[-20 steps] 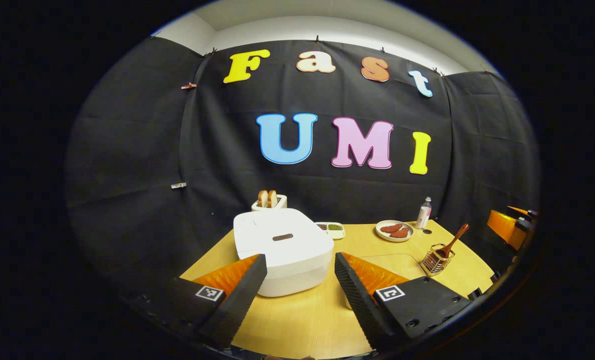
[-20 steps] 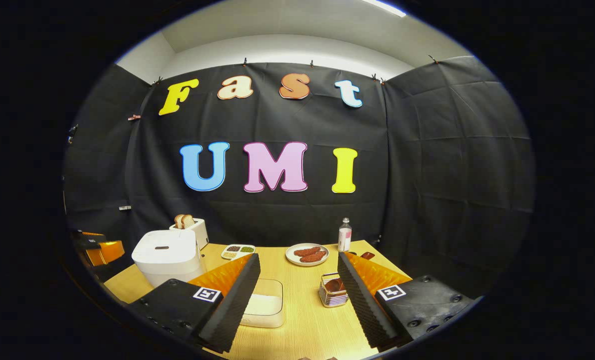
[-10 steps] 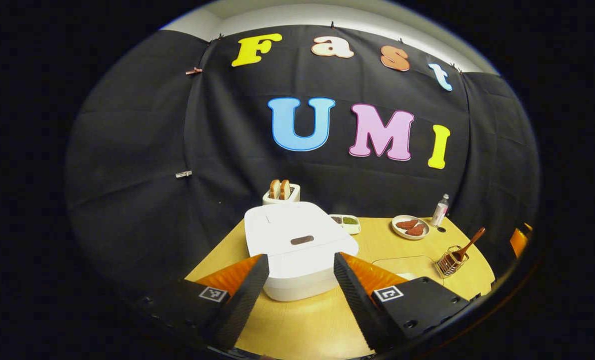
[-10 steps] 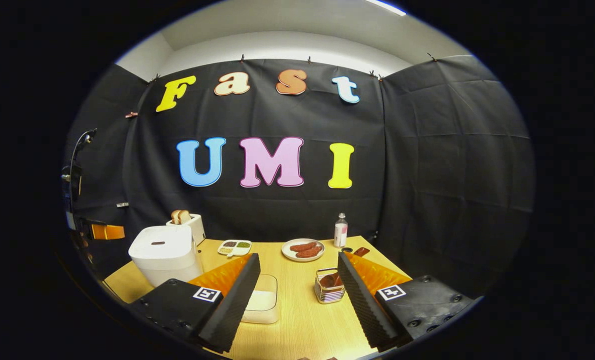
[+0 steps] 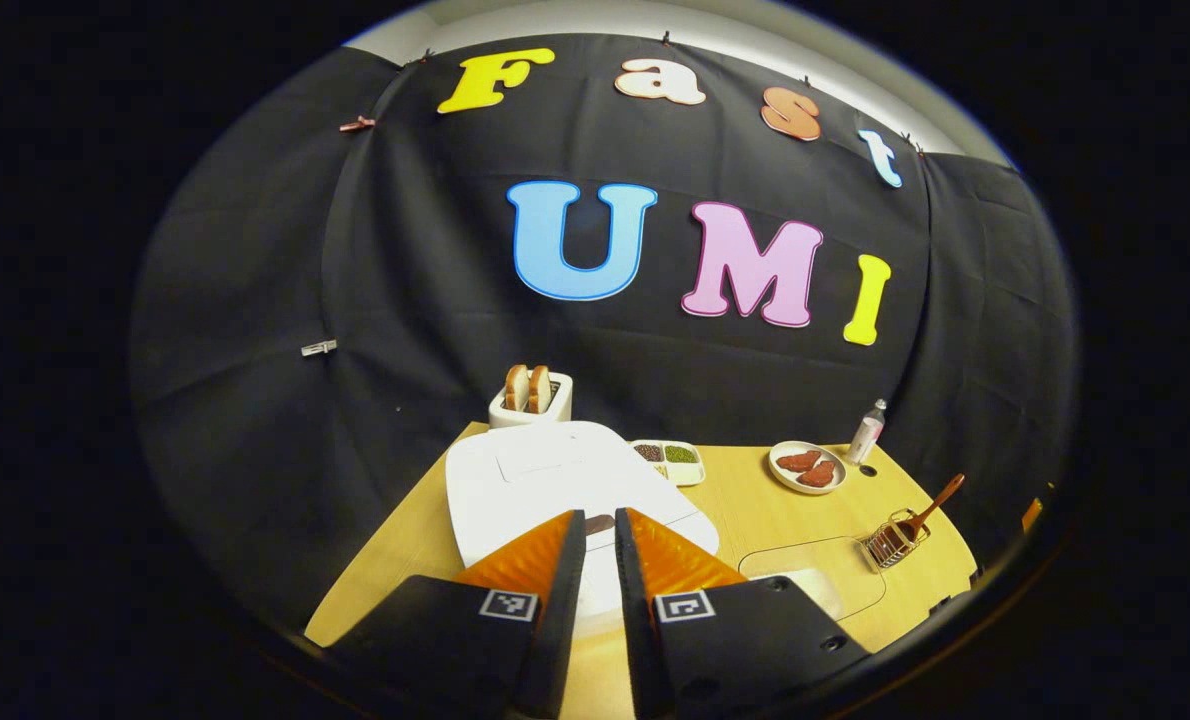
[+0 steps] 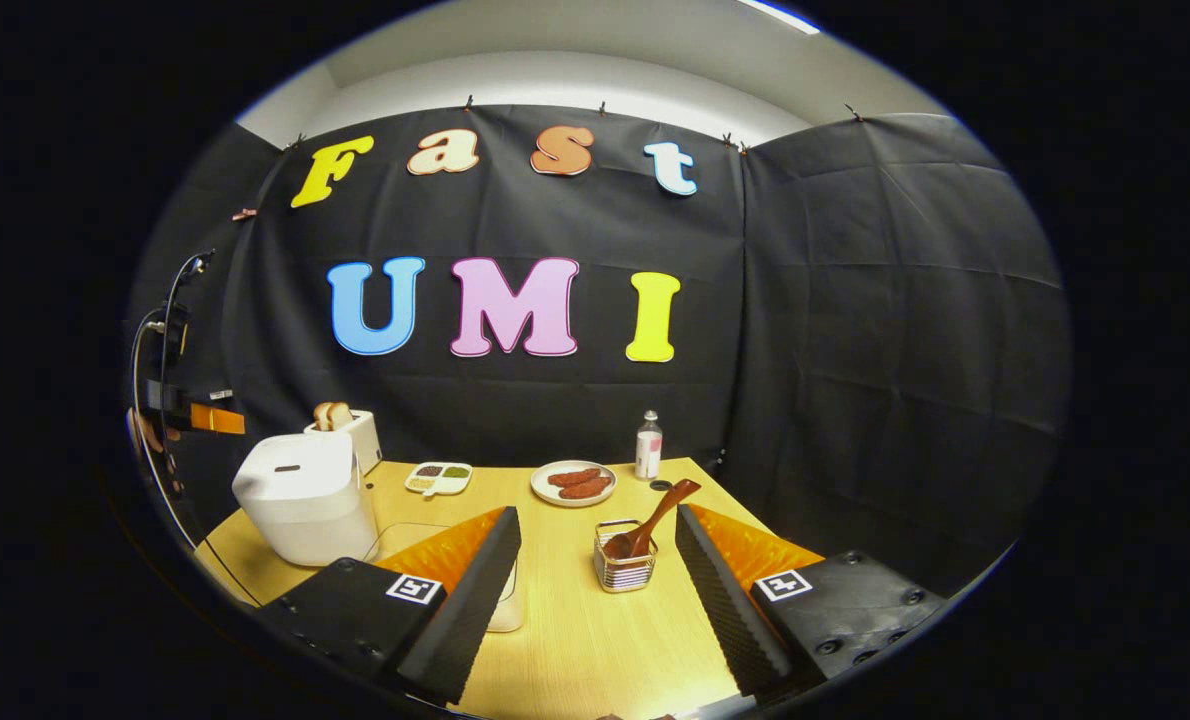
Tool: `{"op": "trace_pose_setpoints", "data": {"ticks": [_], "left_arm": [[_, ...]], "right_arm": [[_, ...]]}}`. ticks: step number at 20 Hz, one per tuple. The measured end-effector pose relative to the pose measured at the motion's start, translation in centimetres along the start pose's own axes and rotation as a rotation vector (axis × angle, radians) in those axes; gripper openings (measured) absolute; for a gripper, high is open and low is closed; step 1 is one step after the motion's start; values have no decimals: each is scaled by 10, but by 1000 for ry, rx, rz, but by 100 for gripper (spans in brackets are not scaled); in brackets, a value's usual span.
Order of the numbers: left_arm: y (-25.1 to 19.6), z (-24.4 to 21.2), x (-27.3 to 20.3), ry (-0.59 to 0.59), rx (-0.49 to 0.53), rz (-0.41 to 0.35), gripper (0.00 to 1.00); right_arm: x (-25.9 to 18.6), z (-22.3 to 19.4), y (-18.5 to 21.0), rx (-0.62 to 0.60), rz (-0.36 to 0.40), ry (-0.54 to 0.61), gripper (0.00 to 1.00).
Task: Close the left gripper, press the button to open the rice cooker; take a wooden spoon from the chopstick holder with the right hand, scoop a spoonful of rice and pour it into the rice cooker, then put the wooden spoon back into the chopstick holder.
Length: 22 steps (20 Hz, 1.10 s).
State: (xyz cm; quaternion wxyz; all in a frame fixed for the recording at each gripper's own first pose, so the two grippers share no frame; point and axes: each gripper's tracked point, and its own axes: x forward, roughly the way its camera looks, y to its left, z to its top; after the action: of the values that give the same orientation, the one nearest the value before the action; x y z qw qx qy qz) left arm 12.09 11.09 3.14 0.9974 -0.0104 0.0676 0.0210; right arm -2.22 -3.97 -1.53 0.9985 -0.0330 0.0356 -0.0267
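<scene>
A: Left gripper view first: the left gripper (image 5: 595,525) has drawn its fingers almost together since a second ago, when they stood wide apart on either side of the cooker (image 5: 555,480). Only a thin slit is left between them, and nothing sits in it.

B: And where is it aimed?

A: At the dark button (image 5: 600,523) on the lid's near edge. The tips hang right over it; whether they touch, I cannot tell. The lid is still down.

B: So step one is done and the press comes next, I'd judge.

A: Agreed. In the right gripper view, the right gripper (image 6: 600,545) is spread wide and empty, low above the table (image 6: 575,640). It has swung so the holder (image 6: 625,568) now sits between its fingers, farther off, with the spoon (image 6: 655,520) leaning out to the right, handle up.

B: The rice?

A: The clear tub (image 5: 815,580) lies between cooker and holder, untouched.
</scene>
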Motion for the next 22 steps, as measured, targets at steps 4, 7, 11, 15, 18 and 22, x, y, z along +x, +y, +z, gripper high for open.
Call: {"op": "trace_pose_setpoints", "data": {"ticks": [4, 7, 11, 15, 18, 22], "left_arm": [[-4, -5, 32, 29, 0, -45, 8], [1, -9, 58, 36, -34, -65, 7], [13, -23, 84, 83, -27, -37, 6], [12, -42, 99, 140, -53, -45, 6], [15, -58, 106, 189, -92, -45, 6], [15, -59, 105, 185, -99, -53, 7]], "right_arm": [[2, -1, -6, -7, -28, 21, 98], [4, -1, -6, -18, -31, 31, 98], [6, 1, -2, -9, -22, 38, 98], [7, -3, 3, 2, -6, 44, 98], [8, -4, 3, 19, -10, 49, 98], [10, -4, -2, 22, -27, 41, 98]]}}
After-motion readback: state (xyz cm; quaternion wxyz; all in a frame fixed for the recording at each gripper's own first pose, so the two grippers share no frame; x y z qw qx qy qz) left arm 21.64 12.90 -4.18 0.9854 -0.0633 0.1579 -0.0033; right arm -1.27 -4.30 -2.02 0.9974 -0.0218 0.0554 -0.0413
